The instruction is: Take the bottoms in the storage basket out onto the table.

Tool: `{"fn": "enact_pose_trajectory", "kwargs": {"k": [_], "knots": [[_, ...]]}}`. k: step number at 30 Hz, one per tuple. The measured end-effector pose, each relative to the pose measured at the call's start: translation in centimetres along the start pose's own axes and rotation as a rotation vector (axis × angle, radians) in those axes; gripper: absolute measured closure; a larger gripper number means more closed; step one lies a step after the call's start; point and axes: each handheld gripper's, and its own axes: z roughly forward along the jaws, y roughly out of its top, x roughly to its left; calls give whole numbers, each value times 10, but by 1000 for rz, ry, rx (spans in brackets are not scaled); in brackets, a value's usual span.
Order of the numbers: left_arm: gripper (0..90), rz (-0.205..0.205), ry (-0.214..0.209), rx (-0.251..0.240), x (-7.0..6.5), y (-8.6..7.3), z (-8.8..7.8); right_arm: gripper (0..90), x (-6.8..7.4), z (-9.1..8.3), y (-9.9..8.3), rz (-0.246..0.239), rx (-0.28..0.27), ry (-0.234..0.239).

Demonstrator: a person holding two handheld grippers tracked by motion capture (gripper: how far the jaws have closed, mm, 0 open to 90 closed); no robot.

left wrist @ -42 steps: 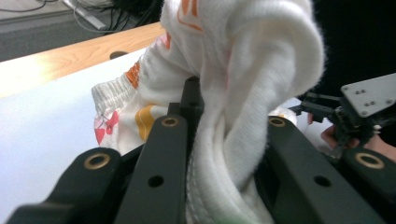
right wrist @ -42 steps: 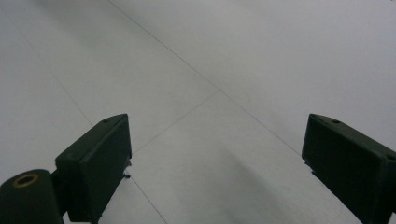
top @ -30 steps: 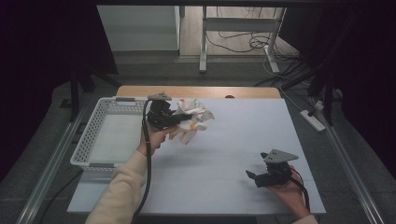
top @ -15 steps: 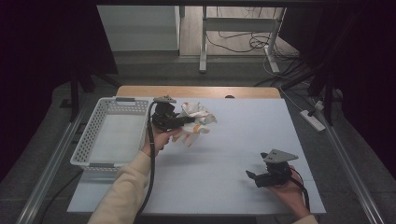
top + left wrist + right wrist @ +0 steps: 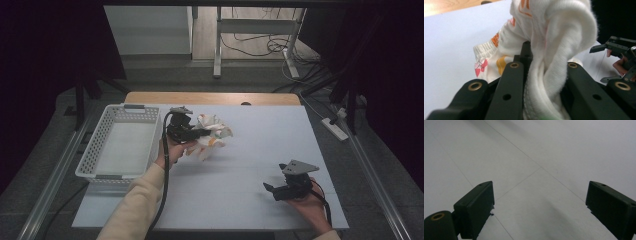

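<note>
While clamped on a bunched white garment (image 5: 212, 137), left gripper (image 5: 197, 134) held just right of the white basket (image 5: 100, 150), above the far-left part of the pale table (image 5: 260, 195); jaws pinched tight on the cloth; from the left gripper view, thick ribbed fold of the garment (image 5: 554, 62) squeezed between the two black jaws, rest of it spilling up and to the left, printed with orange and pink marks; lower edge of the cloth close to the tabletop, contact hard to tell. Right gripper (image 5: 270, 189) low over the near-right part of the table, well apart from the garment; jaws spread wide, nothing between them; from the right gripper view, bare pale surface (image 5: 536, 170) between the two pads.
</note>
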Motion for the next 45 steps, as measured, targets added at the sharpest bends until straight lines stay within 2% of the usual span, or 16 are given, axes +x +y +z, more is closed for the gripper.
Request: {"fn": "enact_pose_trajectory", "kwargs": {"k": [17,29,35,45], "knots": [[786,-26,-7,69,7,-12,23,81,0,0,0,0,1,2],[786,-42,20,105,13,-18,38,81,0,0,0,-4,2,4],[783,-34,15,143,10,-27,51,81,1,1,0,-6,6,6],[768,-6,21,193,5,-30,72,81,1,1,0,-8,11,4]]}}
